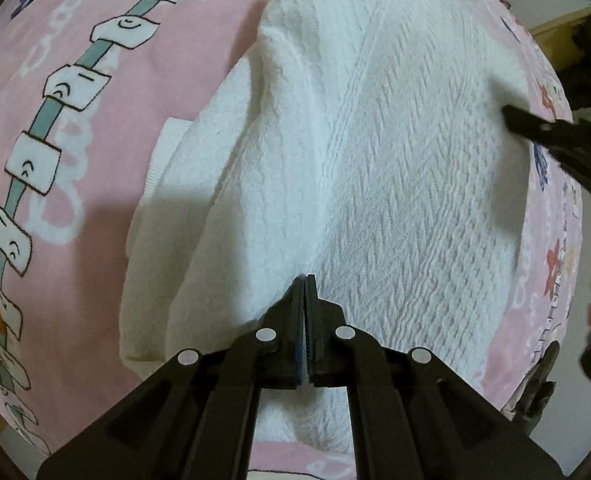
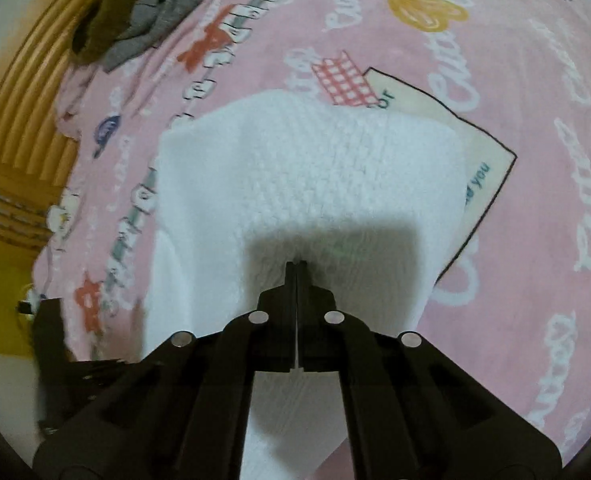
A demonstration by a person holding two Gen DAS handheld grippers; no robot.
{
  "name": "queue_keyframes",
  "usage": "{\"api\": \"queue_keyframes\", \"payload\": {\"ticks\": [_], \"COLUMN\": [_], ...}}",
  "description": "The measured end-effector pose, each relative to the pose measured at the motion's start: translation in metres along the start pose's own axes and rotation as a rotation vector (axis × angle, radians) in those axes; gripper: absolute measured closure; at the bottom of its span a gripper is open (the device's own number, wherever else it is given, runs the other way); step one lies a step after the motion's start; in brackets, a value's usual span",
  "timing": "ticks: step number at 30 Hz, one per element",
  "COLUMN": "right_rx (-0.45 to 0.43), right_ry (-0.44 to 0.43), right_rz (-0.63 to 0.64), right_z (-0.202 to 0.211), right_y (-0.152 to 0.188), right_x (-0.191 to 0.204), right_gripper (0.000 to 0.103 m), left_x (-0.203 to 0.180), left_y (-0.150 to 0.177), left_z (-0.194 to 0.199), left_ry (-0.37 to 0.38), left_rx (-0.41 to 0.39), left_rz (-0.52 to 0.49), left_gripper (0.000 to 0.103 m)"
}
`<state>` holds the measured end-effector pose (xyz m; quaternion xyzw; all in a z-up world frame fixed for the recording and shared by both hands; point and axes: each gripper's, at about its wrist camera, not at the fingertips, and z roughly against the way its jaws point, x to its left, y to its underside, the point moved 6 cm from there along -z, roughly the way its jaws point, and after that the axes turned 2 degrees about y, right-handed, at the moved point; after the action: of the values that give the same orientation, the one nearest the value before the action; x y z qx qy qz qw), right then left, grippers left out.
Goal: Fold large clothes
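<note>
Both tongs are pinched together: our left gripper (image 1: 304, 280) and right gripper (image 2: 296, 265) each clamp the white knitted garment (image 1: 375, 168), which lies on the pink printed bedspread (image 1: 75, 184); we judge a fold is under way, and next we carry the edge across evenly

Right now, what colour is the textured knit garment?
White textured knit garment; clearest in left wrist view.

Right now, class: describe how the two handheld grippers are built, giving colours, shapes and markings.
Both the left gripper and right gripper are matt black, with angular linkage arms and four round silver rivets each. The left gripper's inner pads look blue and ribbed. No cables or sleeves show.
</note>
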<state>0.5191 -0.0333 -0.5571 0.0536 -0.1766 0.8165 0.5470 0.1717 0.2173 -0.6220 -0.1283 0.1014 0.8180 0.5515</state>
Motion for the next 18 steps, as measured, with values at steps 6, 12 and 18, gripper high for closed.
{"api": "queue_keyframes", "payload": {"ticks": [6,12,18], "right_rx": [-0.003,-0.181,-0.224], "right_ry": [0.004,-0.054,-0.057], "right_rz": [-0.059,-0.114,-0.149], "right_z": [-0.032,0.03,0.082], "right_y": [-0.005,0.02,0.114], "right_x": [-0.002,0.005,0.035], "right_gripper": [0.103,0.103,0.103], "left_x": [-0.026,-0.038,-0.052], "left_y": [-0.055,-0.059,-0.095], "left_z": [-0.008,-0.004,0.055], "left_ry": [-0.04,-0.02,-0.003], "left_rx": [0.018,0.071,-0.003], "left_rz": [-0.006,-0.004,-0.096], "left_gripper": [0.099,0.1,0.101]}}
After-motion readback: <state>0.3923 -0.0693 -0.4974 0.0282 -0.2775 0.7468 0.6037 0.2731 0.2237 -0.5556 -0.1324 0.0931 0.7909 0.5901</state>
